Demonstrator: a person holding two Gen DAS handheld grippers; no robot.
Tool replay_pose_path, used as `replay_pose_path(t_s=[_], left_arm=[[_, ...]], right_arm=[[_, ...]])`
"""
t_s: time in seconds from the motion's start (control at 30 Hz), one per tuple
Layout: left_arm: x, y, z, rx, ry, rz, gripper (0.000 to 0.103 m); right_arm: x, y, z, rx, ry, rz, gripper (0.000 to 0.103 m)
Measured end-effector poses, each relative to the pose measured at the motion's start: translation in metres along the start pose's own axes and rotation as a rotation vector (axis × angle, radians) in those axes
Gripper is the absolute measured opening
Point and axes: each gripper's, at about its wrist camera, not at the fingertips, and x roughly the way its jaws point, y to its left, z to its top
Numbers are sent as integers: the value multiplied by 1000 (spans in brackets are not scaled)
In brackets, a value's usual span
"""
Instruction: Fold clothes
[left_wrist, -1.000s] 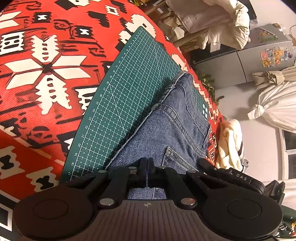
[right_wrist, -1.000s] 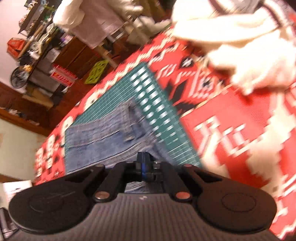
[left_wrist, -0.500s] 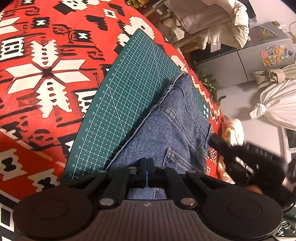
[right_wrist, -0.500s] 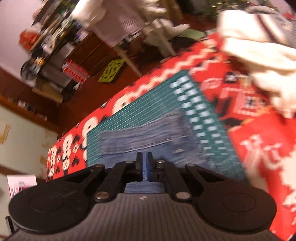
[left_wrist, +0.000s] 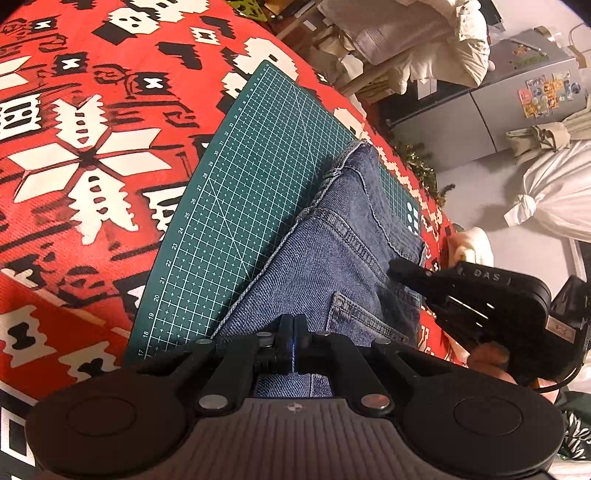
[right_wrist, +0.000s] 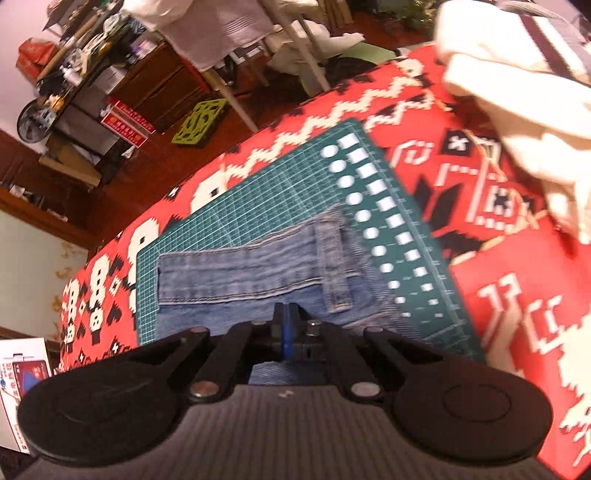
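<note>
Jeans (left_wrist: 332, 251): blue denim cloth, twill weave visible, with raised stitched seams and a slightly faded, matt face. Cutting mat (left_wrist: 240, 199): smooth green sheet, plastic-like, printed with fine white grid lines and numerals; low sheen. Blanket (left_wrist: 85, 122): coarse woven cloth in red, black and cream, matt, ribbed texture. Left gripper (left_wrist: 293, 332): matt black plastic arms with bright metal pivot pins and a ribbed grey body. Right gripper (right_wrist: 286, 325): the same matt black plastic and metal pins. Sweater (right_wrist: 517, 92): cream cloth, soft and fuzzy, at the blanket's far right corner.

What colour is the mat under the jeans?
Dark green with a white grid; the mat shows best in the left wrist view.
</note>
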Motion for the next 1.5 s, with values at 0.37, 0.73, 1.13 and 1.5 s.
replay_pose_path(t_s=[0.37,0.73,1.13,1.5], left_arm=[[1,2,1,-17,10,-10,1],[3,7,2,-41,24,-29,1],[2,12,1,-64,35,-42,1],[0,13,1,-68,41,-45,1]], right_arm=[[-27,11,-46,-129,27,32,7],[-11,61,-61,-230,28,19,7],[9,69,-56,-252,33,-65,6],[-1,63,-43,-268,8,-172,6]])
